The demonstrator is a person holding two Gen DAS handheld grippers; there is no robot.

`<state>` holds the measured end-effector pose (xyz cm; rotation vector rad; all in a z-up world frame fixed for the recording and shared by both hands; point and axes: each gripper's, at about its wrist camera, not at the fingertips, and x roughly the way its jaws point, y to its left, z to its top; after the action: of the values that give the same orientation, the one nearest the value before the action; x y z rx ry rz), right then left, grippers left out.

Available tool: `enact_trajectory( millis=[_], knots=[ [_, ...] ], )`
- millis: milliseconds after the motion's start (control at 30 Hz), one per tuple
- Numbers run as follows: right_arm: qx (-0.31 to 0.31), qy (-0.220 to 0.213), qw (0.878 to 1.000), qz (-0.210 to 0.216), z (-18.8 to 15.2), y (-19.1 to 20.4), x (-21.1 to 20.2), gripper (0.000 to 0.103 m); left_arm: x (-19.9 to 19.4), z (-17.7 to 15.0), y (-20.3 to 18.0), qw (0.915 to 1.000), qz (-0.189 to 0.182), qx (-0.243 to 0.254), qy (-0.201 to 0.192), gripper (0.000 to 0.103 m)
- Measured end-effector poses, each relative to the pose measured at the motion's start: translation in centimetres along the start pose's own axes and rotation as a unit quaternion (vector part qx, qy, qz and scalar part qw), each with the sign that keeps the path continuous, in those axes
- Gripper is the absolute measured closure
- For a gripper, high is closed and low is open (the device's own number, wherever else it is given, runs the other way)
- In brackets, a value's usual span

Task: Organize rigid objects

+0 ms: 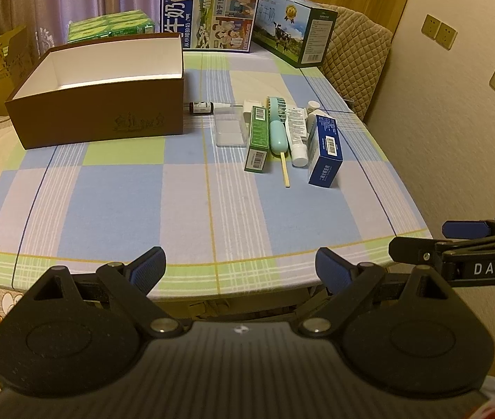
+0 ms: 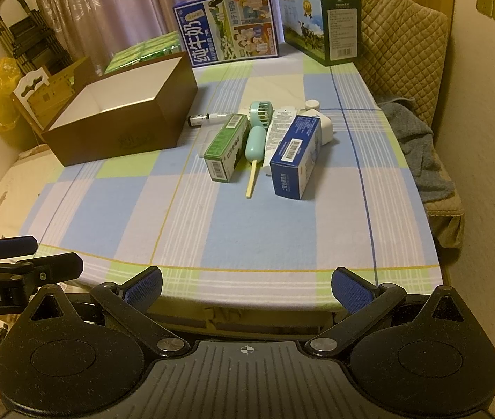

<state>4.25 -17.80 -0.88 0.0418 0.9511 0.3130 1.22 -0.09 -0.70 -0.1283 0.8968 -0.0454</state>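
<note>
The counter (image 1: pixel 115 202) wears a checked cloth of pale blue, lilac and light green, crossed by thin yellow and dark blue lines. At far left, the open box (image 1: pixel 101 118) is brown outside and white inside. To its right lie a green carton (image 1: pixel 258 139), a mint-green fan (image 1: pixel 277 129) with a pale yellow stick, a white tube (image 1: pixel 296 136) and a blue-and-white carton (image 1: pixel 326 150). Each hand-held gripper is black with blue pads (image 2: pixel 142 288). The far curtains (image 2: pixel 108 7) are mauve with a faint pattern.
</note>
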Motion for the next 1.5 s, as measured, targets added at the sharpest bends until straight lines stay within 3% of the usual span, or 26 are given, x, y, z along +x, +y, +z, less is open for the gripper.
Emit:
enact_trajectory(
  millis=[967,1267,1500],
  knots=[
    [0.009,0.004,1.0,0.015,0.1,-2.1,0.0,0.002,0.9,1.0,-2.3,0.9999,0.011,0.01,0.004,0.012],
    [0.033,0.005,0.999,0.007,1.0,-3.7,1.1,0.002,3.4,3.1,-2.6,0.9993,0.008,0.031,0.018,0.012],
    [0.06,-0.013,0.998,-0.012,2.8,-4.7,2.5,0.002,7.0,6.2,-1.8,0.9982,-0.02,0.049,0.03,0.012]
  ],
)
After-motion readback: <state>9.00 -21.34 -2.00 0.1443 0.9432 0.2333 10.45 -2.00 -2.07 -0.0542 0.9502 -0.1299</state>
